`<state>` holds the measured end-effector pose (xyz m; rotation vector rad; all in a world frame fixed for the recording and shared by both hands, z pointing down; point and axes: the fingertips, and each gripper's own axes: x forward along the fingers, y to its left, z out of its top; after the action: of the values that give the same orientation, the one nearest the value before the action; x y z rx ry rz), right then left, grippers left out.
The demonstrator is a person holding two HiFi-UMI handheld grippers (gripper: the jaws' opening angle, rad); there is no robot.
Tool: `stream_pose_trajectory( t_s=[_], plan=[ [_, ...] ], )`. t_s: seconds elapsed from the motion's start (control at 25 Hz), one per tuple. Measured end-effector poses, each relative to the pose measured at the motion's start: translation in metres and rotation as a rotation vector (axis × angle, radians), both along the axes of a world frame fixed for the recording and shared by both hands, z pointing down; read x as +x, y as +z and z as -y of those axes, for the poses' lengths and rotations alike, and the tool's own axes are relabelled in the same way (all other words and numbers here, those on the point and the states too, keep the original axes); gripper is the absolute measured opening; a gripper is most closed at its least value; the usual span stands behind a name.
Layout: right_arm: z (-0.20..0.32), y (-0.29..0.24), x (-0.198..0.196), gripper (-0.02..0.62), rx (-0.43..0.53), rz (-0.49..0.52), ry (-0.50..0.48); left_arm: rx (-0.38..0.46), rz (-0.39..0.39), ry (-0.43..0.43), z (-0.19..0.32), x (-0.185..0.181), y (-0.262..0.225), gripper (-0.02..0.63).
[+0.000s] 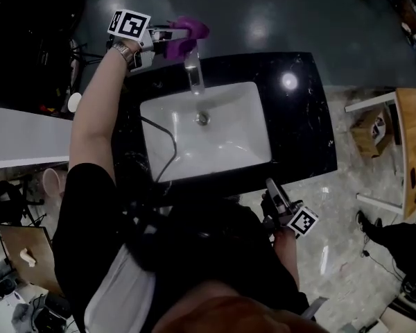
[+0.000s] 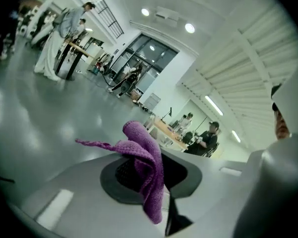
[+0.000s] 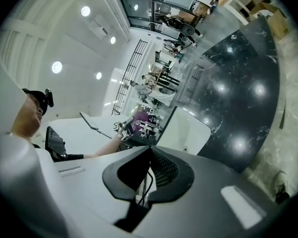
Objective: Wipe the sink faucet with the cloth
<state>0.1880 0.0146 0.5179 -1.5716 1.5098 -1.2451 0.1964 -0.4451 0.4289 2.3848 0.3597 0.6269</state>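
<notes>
At the back edge of the black counter [image 1: 301, 137], L gripper [image 1: 172, 39] is clamped on the purple cloth [image 1: 188, 30], which bunches betw. its jaws & droops just above the top of the faucet [image 1: 193, 73]; can't tell if cloth touches the metal. The white sink [image 1: 229, 151] lies below. R gripper [image 1: 274, 194] hangs by the counter's near edge, well apart from the faucet, jaws pressed together w/ nothing in them.

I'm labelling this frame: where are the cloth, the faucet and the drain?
cloth [image 2: 145, 163], left gripper view, its hanging fold.
faucet [image 1: 193, 71], head view, middle of the spout.
drain [image 1: 202, 118], head view, its centre.
</notes>
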Motion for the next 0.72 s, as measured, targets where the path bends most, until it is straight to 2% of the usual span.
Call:
stream_pose_trajectory(
  t_s=[0.08,0.24,0.48,0.6,0.72],
  plan=[
    [-0.001,-0.004,0.003,0.011,0.019,-0.005,-0.019,0.089,0.02,0.052,-0.025,-0.008,-0.009,0.071],
    [-0.003,-0.009,0.006,0.011,0.048,-0.011,-0.064,0.18,0.076,0.158,-0.081,-0.027,-0.006,0.071],
    [-0.003,-0.011,0.007,0.011,0.084,-0.002,-0.124,0.196,0.062,0.183,-0.138,-0.053,0.002,0.071],
    [-0.005,-0.013,0.006,0.011,0.088,0.001,-0.138,0.204,0.101,0.145,-0.15,-0.06,0.031,0.071],
    [-0.009,-0.015,0.004,0.011,0.088,0.002,-0.125,0.186,0.163,0.039,-0.138,-0.059,0.062,0.071]
  ],
)
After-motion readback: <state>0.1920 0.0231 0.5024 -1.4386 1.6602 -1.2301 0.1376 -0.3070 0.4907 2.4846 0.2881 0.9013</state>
